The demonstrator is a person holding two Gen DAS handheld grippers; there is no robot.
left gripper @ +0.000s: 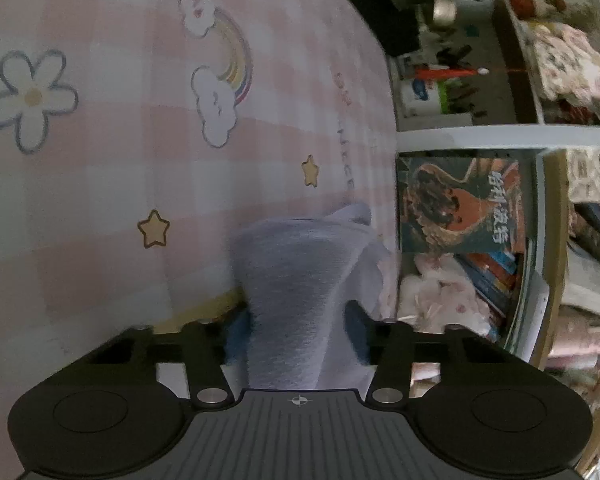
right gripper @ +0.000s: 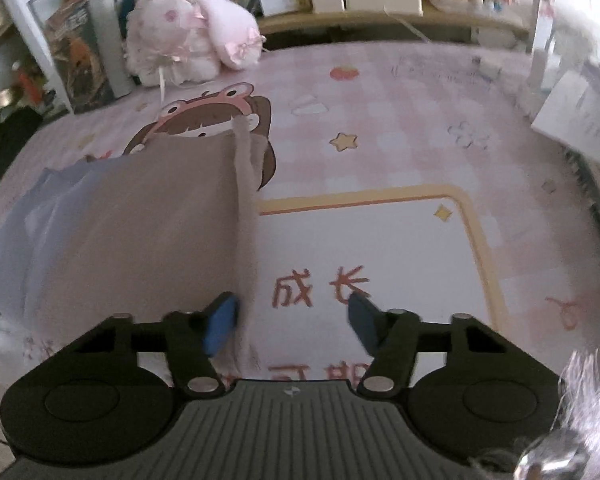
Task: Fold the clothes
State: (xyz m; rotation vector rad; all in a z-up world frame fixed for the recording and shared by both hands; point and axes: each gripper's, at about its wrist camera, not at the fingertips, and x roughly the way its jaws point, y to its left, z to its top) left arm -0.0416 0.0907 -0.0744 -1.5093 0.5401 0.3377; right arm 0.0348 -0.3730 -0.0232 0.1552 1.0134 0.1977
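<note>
left tongs [left gripper: 300, 332] clamp the pale garment [left gripper: 300, 280] above the pink mat [left gripper: 100, 200]; right tongs [right gripper: 292, 320] gape beside its edge, needing to close there before folding over.

Left gripper's blue fingers [left gripper: 236, 334] mostly hidden behind bunched lavender cloth [left gripper: 300, 280].
</note>
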